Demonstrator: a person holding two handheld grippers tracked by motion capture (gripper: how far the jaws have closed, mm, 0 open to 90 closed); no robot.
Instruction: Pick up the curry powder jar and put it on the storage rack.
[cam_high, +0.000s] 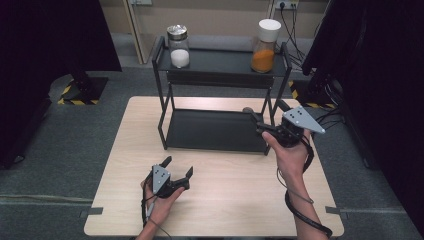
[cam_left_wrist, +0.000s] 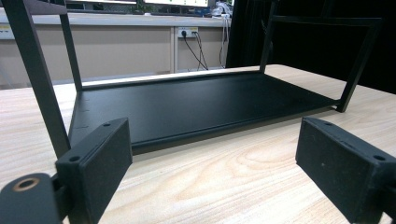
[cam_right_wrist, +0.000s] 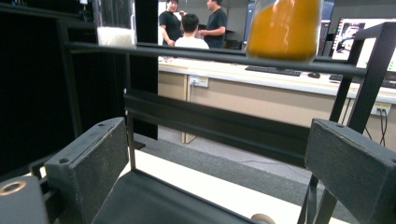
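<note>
Table is showing pale wood grain, smooth, low sheen. Rack is looking like matt black metal, lower shelf flat and faintly dusty. Jaw pads of left gripper and right gripper are looking like matt black plastic, slightly rough. Jars are looking like clear glass: white-powder jar with shiny metal lid, orange-powder jar with matt white lid.

No text, label, brand or number is legible anywhere. The only marking is black-and-yellow hazard striping on the floor, at about ten o'clock from the table.
</note>
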